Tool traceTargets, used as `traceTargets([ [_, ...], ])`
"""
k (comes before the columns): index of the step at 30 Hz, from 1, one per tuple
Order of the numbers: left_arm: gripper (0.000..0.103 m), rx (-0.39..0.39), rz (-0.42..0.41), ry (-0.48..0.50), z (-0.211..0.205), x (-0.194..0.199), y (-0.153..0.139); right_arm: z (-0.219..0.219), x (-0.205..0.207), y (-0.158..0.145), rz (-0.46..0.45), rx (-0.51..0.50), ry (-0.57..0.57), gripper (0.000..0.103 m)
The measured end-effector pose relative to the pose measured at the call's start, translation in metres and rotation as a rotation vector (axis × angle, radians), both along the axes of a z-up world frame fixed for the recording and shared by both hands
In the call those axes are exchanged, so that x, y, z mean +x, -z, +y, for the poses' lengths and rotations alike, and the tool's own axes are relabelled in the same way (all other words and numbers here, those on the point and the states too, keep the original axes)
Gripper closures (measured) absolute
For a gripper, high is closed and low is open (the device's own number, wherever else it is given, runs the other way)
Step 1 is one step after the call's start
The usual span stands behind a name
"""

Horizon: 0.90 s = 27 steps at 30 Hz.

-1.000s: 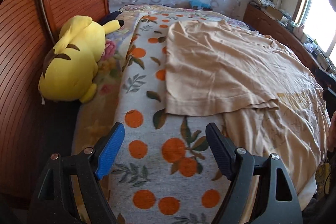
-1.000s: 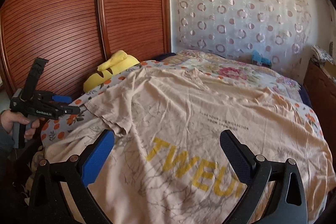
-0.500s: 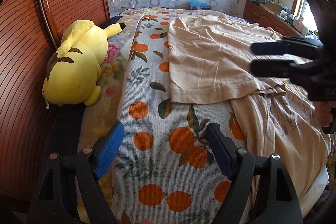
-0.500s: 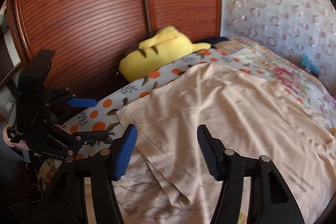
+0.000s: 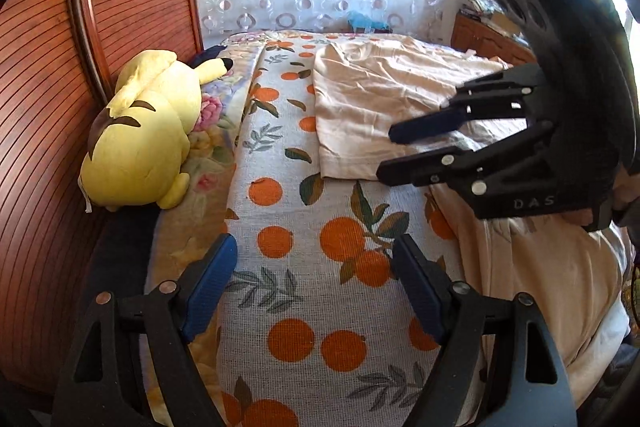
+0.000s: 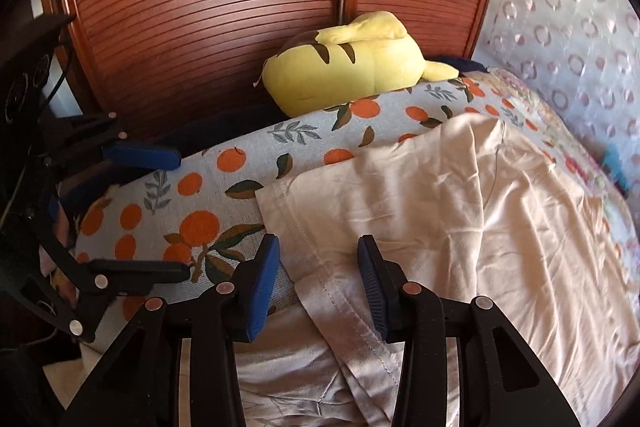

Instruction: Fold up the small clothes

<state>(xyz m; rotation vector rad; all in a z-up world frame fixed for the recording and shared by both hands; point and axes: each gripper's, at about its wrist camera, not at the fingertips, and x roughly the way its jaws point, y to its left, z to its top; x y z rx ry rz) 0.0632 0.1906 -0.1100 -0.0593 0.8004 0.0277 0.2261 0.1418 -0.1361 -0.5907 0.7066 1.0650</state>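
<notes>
Bedroom with a slatted wooden wardrobe (image 6: 224,7) behind: my right gripper (image 6: 316,283) has swung in low over the beige shirt (image 6: 460,211), fingers partly open astride its stitched hem, holding nothing. My left gripper (image 5: 312,291) stays wide open and empty over the orange-print blanket (image 5: 304,211), beside the shirt's near corner. A second ago the right one was further out above the shirt, so I judge a hem grab for the next fold is close.
</notes>
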Motion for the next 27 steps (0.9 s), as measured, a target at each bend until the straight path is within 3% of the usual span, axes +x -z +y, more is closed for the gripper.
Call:
traceTargets([
  [1, 0.022, 0.001, -0.003, -0.014, 0.001, 0.0, 0.0, 0.0, -0.003, -0.002, -0.001, -0.001, -0.001, 0.084],
  [4, 0.022, -0.032, -0.025, -0.038, 0.007, -0.001, -0.004, 0.003, -0.003, -0.003, -0.003, -0.012, -0.015, 0.098],
  [6, 0.022, -0.055, -0.053, -0.038, 0.007, -0.004, -0.008, 0.0, -0.002, -0.008, 0.004, -0.002, -0.008, 0.099],
  [11, 0.022, -0.047, -0.115, -0.015, -0.006, -0.007, -0.021, -0.04, 0.017, -0.052, 0.023, 0.189, 0.097, 0.099],
  [15, 0.022, -0.056, -0.092, 0.029, -0.019, 0.001, -0.024, -0.084, 0.044, -0.074, -0.017, 0.266, 0.258, 0.099],
  [18, 0.022, -0.053, -0.049, 0.052, -0.034, 0.011, -0.02, -0.114, 0.067, -0.068, -0.004, 0.234, 0.396, 0.099],
  [23, 0.022, -0.022, 0.004, 0.088, -0.058, 0.022, -0.011, -0.142, 0.087, -0.042, -0.011, 0.126, 0.525, 0.08],
  [25, 0.022, -0.014, 0.015, 0.098, -0.064, 0.023, -0.009, -0.147, 0.088, -0.037, -0.009, 0.122, 0.536, 0.058],
  [27, 0.022, -0.006, 0.028, 0.106, -0.068, 0.023, -0.007, -0.152, 0.085, -0.033, -0.022, 0.114, 0.558, 0.051],
])
